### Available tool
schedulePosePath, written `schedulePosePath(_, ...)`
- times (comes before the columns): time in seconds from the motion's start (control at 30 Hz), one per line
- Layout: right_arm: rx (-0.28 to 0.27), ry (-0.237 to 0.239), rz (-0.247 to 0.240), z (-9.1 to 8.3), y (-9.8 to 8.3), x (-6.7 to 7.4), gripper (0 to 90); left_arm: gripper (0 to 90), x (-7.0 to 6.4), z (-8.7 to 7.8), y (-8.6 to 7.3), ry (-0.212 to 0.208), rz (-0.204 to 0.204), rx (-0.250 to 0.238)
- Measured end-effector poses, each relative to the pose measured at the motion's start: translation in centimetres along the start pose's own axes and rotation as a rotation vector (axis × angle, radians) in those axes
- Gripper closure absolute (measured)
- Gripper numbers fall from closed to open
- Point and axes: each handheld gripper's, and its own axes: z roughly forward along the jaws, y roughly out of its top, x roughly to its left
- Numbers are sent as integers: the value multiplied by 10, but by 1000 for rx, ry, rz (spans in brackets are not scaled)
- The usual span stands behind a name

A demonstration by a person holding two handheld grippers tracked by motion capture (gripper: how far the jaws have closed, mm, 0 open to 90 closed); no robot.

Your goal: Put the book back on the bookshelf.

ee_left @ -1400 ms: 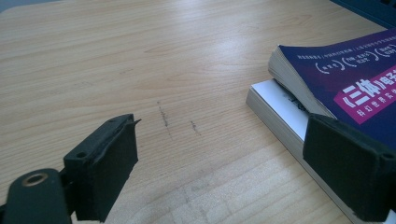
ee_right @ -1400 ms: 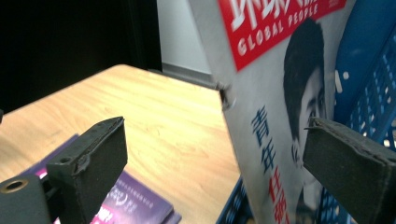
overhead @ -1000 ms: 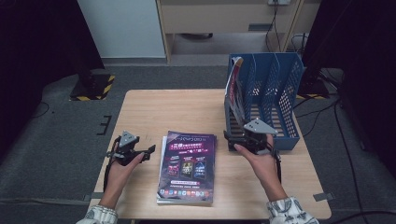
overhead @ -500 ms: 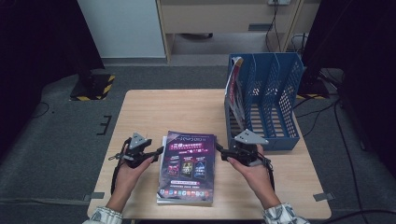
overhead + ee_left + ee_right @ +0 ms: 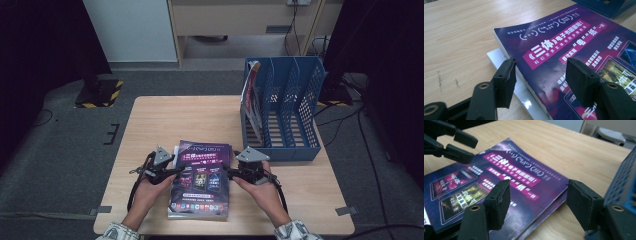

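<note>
Both hand-held grippers (image 5: 175, 171) (image 5: 226, 171) nearer the magazine (image 5: 201, 181)

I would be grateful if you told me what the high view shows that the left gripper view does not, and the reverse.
The high view adds the right hand, the right tongs at the right edge of the purple magazine, and a second magazine standing in the leftmost slot of the blue rack. The left gripper view adds readable Chinese cover print and the edge of a white booklet under the magazine. Shared: magazine, wooden table, left tongs, part of the rack. Both tongs have just been closing, a magazine edge between the jaws, not yet gripped.
</note>
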Motion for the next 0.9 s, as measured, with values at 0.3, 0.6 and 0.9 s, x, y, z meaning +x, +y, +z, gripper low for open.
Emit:
schedulePosePath(0.3,35,15,49,6,-8,4,276,460,-3,8,2,-24,7,7)
schedulePosePath(0.6,54,14,88,1,-17,1,236,484,-4,21,7,-14,25,29)
schedulePosePath(0.9,76,39,87,9,-21,4,216,415,-3,23,6,11,33,23)
